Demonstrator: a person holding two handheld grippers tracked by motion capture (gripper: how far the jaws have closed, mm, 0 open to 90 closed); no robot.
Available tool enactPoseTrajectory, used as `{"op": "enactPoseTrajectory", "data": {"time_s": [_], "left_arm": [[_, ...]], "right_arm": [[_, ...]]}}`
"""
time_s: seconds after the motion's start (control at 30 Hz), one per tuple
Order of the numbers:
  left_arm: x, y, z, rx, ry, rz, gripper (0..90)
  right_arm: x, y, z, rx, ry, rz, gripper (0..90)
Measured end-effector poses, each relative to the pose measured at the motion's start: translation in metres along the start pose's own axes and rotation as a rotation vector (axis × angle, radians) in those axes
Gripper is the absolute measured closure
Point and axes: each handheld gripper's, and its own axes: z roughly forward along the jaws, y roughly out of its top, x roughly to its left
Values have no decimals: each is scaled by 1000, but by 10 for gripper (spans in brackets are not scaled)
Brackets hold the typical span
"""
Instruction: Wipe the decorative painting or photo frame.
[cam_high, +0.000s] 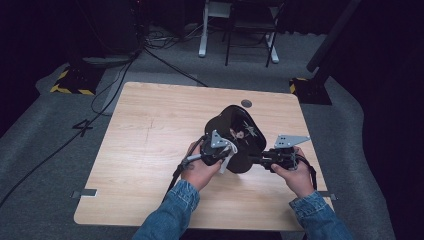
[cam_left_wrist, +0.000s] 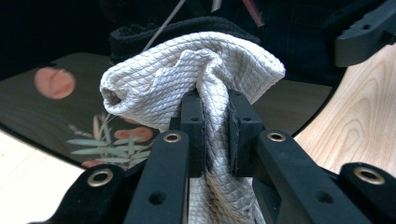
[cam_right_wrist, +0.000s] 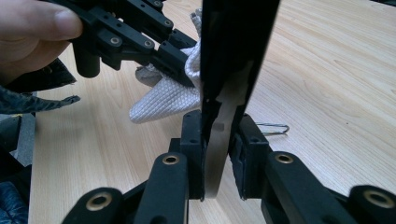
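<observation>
Two grippers meet over one black lacquered tray (cam_high: 239, 131), right of the tabletop's (cam_high: 150, 150) centre and nearer the right edge than the left. The right gripper (cam_right_wrist: 218, 156) is clamped on the tray's rim, holding it tilted on edge above the wood. The left gripper (cam_left_wrist: 215, 135) is clenched on a bunched white waffle-weave cloth (cam_left_wrist: 187, 74), which lies against the tray's glossy face. That face carries a painted motif: pink rounds, green leaves. From above, the left hand (cam_high: 200, 170) and right hand (cam_high: 297, 177) come in from the near edge in denim sleeves. A small metal paper clip (cam_right_wrist: 273, 128) lies flat on the wood just beyond the right gripper.
</observation>
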Motion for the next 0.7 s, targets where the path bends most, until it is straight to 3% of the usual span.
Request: {"op": "enactPoseTrajectory", "data": {"time_s": [0.2,0.7], "left_arm": [[5,-1,0,-1,-12,-25,797],[40,-16,3,32,76,-100,794]], "right_arm": [[0,0,0,-1,1,1,768],[1,-1,0,-1,3,1,757]]}}
